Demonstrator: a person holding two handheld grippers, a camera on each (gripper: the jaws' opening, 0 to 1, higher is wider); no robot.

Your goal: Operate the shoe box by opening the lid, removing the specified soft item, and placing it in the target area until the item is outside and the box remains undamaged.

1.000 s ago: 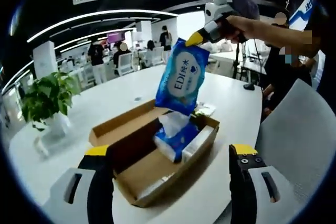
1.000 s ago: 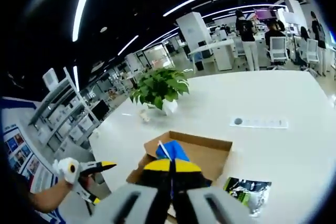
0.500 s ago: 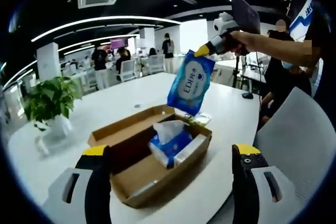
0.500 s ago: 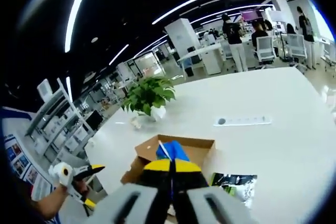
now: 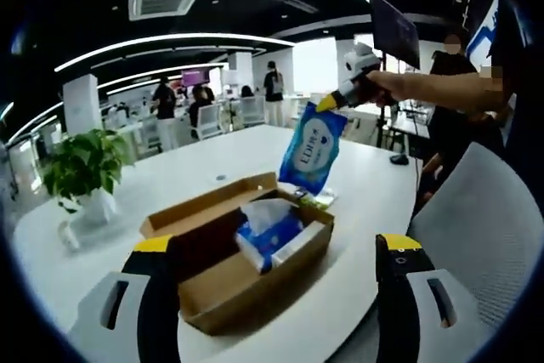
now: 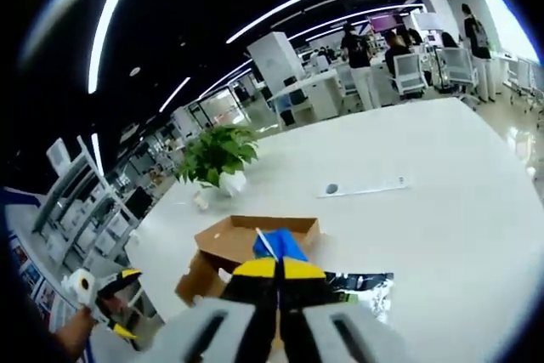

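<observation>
Your right gripper (image 5: pixel 327 104) has its fingers pinching the top of the blue pack (image 5: pixel 311 148), up in the air past the box (image 5: pixel 242 248). Keep them tight, go slow, and set it on the tabletop (image 5: pixel 374 189). Your left gripper (image 5: pixel 276 248) fingers are spread

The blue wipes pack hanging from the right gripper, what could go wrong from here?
The right gripper pinches only the top edge of the blue wipes pack, so the soft pack might slip and drop back onto the open shoe box. A dark packet already lies on the table beside the box, so the pack could land on it.
</observation>
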